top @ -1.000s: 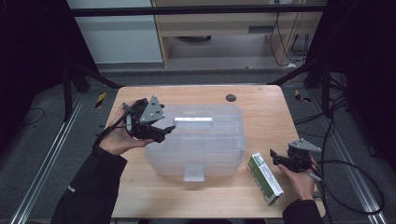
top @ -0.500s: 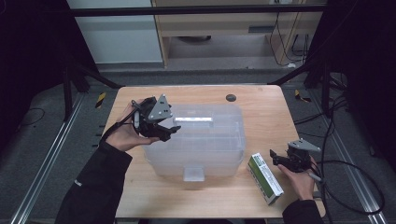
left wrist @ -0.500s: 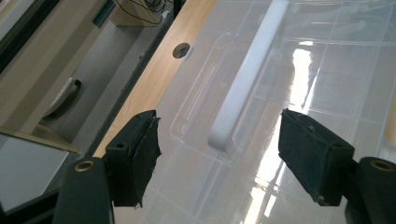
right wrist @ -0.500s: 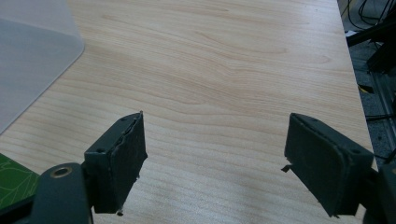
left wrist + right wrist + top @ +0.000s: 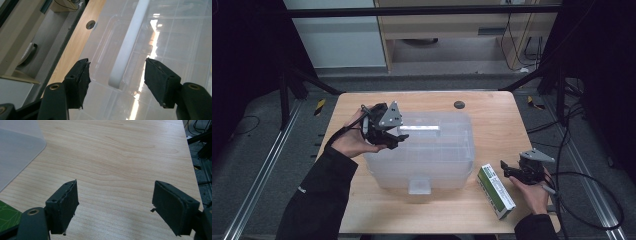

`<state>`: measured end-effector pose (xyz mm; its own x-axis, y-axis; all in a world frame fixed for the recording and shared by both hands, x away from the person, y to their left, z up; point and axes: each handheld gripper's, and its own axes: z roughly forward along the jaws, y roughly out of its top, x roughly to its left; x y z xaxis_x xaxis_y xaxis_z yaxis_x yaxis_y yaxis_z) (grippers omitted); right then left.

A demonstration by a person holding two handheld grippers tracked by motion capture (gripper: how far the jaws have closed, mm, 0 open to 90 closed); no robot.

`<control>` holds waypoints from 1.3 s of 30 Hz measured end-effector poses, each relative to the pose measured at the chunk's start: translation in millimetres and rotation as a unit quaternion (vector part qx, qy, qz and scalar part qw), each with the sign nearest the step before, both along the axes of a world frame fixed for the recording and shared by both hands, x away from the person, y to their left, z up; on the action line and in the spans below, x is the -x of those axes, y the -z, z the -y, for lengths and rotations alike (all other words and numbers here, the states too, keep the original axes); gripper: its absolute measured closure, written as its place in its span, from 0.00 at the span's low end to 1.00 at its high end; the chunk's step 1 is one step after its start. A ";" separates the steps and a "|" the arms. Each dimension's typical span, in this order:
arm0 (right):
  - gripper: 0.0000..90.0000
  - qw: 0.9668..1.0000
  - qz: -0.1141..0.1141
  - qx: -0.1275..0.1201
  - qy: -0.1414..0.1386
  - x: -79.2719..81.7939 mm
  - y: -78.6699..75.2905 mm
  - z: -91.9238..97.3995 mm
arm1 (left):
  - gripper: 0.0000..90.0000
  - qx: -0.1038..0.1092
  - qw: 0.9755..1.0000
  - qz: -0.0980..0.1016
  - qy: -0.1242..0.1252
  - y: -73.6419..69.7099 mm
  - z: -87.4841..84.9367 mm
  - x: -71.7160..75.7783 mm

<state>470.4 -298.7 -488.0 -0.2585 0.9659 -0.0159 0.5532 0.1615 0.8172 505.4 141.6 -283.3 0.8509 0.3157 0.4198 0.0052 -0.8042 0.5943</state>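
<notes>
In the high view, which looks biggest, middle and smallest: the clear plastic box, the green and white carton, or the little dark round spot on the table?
1. Clear plastic box, by far the largest.
2. Green and white carton, much smaller.
3. Dark round spot, the smallest; it lies farther from the camera, but the gap is plain.

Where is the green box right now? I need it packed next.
In the high view, the green box lies at the table's near right, between the clear bin and the right gripper.

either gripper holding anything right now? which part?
Nothing is held. The left gripper has just been closing, its jaws astride the white handle on the clear bin lid without touching it. The right gripper is open over bare table.
</notes>
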 end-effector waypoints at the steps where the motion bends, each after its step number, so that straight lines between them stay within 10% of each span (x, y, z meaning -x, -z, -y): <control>1: 0.23 1.000 0.000 0.001 0.000 -0.1 0.1 0.1 | 0.41 0.001 1.000 -0.002 0.002 0.0 0.5 -0.4; 39: 0.24 1.000 -0.006 0.005 -0.005 -0.6 1.3 -0.3 | 0.75 -0.082 0.995 -0.038 0.033 7.7 17.3 -22.3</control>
